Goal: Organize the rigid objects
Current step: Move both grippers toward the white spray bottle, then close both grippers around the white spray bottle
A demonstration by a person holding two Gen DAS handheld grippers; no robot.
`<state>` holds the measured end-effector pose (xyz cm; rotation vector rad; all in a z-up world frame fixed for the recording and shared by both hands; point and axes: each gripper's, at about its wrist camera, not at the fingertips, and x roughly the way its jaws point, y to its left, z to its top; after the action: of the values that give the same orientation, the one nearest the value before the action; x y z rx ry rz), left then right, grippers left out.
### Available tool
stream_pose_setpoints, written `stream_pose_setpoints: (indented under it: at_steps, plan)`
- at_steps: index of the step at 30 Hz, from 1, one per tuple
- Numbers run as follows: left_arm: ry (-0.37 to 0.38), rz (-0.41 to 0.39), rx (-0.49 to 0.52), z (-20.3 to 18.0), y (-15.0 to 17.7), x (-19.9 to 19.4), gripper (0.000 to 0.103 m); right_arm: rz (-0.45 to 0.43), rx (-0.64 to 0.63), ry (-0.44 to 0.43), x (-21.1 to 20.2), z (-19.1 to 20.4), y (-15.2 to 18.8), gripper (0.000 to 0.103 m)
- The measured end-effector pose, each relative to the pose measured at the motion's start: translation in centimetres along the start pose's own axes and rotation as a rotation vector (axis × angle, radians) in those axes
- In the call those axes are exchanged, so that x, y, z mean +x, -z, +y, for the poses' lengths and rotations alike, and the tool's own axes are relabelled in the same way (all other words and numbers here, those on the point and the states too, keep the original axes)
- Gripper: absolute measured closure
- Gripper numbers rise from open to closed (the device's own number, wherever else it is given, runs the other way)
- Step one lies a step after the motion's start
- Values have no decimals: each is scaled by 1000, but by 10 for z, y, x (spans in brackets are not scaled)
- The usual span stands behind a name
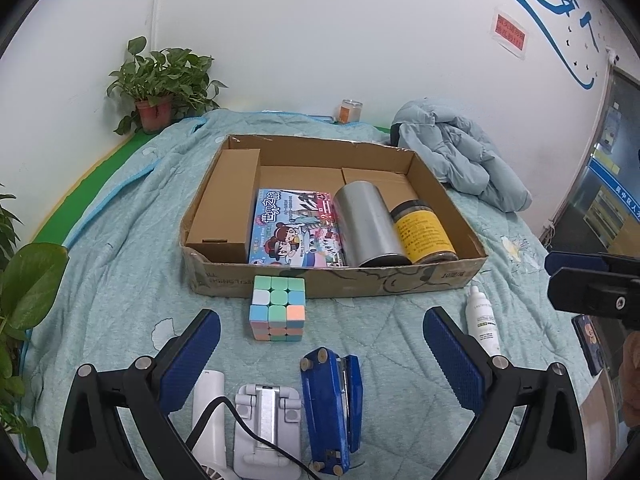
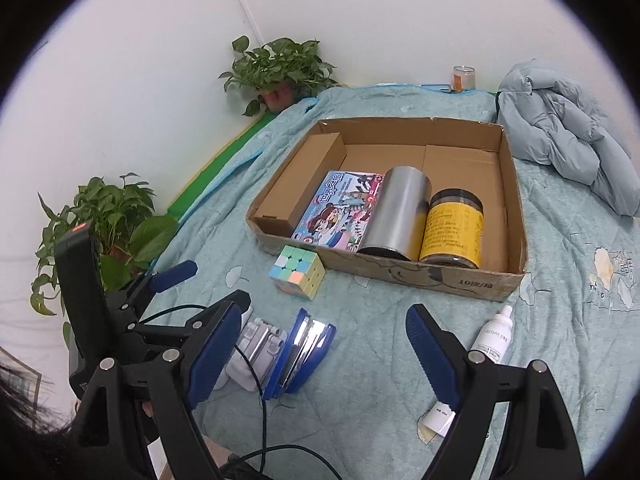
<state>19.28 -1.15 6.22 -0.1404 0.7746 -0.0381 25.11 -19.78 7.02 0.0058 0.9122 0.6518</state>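
An open cardboard box (image 1: 332,282) (image 2: 440,280) lies on the bed. In it are a brown carton (image 1: 228,200), a colourful picture box (image 1: 296,228), a silver can (image 1: 366,224) and a yellow-labelled jar (image 1: 424,232). In front of the box sit a pastel puzzle cube (image 1: 278,308) (image 2: 298,276), a blue stapler (image 1: 332,404) (image 2: 300,354), a white folding stand (image 1: 266,420) and a white spray bottle (image 1: 482,320) (image 2: 494,338). My left gripper (image 1: 320,316) hangs open above the stapler and holds nothing. My right gripper (image 2: 327,306) is open and empty between the stapler and the bottle.
A white hand fan (image 1: 208,400) with a black cable lies by the stand. A crumpled blue jacket (image 1: 460,156) is at the back right, and potted plants (image 1: 160,84) (image 2: 108,216) line the left wall. A small candle jar (image 1: 351,111) stands at the far edge.
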Motion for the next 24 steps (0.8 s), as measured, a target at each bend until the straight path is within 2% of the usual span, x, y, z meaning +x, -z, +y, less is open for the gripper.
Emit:
stream_pose_setpoints:
  at_steps: [10,13,17,18,20,22,24]
  plan:
    - [37,9,3,-5,9,-5,1,-10,20,4,-10,-7,21,18]
    - [82,17,-19,-3,9,-1,1,7,89,-10,-7,-28,39,18]
    - [184,62,-29,-18,10,17,1,-11,178,3,-1,-68,67,18]
    - [211,73,-23,-24,9,23,1,-28,225,11,2,-83,76,18]
    - [265,113,3,-41,7,39,1,-25,269,105,12,-102,86,18]
    - [317,154,31,-59,6,57,1,33,306,192,34,-121,98,18]
    - [358,205,54,-78,8,78,1,108,355,190,58,-134,112,20]
